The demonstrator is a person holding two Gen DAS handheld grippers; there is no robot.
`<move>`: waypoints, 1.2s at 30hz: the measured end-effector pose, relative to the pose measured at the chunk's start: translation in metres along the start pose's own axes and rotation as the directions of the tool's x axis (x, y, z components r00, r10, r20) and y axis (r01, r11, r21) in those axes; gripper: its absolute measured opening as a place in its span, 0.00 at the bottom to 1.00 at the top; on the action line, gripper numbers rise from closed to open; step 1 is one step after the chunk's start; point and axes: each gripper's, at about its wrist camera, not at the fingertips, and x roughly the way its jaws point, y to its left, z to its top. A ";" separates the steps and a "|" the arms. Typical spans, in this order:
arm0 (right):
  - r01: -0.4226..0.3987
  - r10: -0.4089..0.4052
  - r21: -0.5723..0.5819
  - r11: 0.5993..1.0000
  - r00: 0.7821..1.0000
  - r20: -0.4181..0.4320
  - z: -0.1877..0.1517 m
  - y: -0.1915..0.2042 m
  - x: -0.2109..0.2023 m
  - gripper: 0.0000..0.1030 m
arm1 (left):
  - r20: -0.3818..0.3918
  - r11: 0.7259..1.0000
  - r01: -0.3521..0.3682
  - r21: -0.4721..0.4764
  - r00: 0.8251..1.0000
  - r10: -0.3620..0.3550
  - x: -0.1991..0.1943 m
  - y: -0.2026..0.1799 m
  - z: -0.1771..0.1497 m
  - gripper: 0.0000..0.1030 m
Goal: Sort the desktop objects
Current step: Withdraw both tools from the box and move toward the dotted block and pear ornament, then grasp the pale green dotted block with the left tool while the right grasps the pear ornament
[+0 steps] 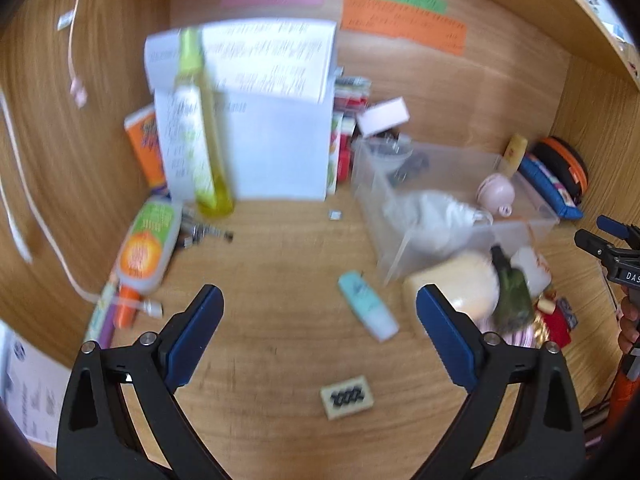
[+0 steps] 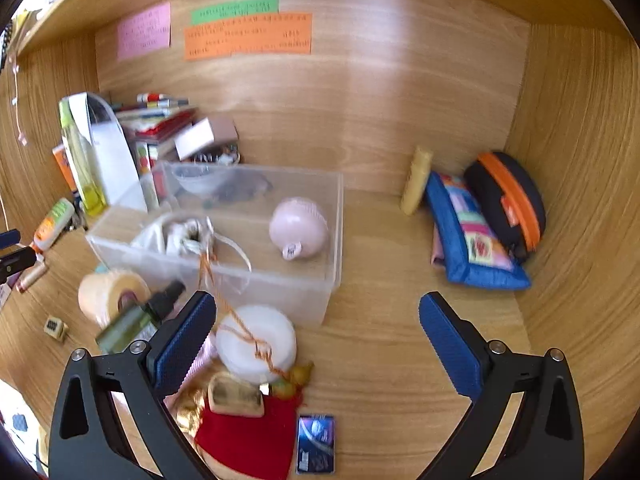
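The left gripper (image 1: 319,304) is standing wide above the wooden desk (image 1: 280,248), gripping nothing, with a teal tube (image 1: 367,305) lying between its fingers. The right gripper (image 2: 318,310) is likewise gaping and empty beside the clear plastic bin (image 2: 256,264) holding a pink ball (image 2: 298,229). Writing on the coloured wall notes (image 2: 248,36) is showing too blurred to read.

Back wall of wooden alcove (image 2: 380,92): pink note (image 2: 144,31), green note (image 2: 234,9) above orange note (image 2: 248,36), green overlapping the orange's upper edge. All three carry writing, too blurred to read. Left side wall: thin pale cord (image 1: 24,184) hangs down, small tags along it. Bottom-left corner, left wrist view: printed white sheet (image 1: 28,392), partly cut off.
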 end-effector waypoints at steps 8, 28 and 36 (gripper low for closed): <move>0.023 -0.021 0.034 0.999 0.998 -0.066 -0.027 -0.007 0.013 0.99 | -0.092 0.998 -0.010 -0.060 0.996 0.004 0.011 0.010 -0.036 0.95; -0.091 0.094 0.023 0.996 0.970 -0.223 -0.051 -0.007 0.049 0.50 | -0.145 0.998 0.013 -0.057 0.989 -0.021 0.023 -0.010 -0.067 0.95; -0.067 0.081 0.064 0.996 0.965 -0.251 -0.050 -0.022 0.057 0.22 | -0.144 0.998 -0.020 -0.061 0.990 0.011 0.025 -0.010 -0.074 0.82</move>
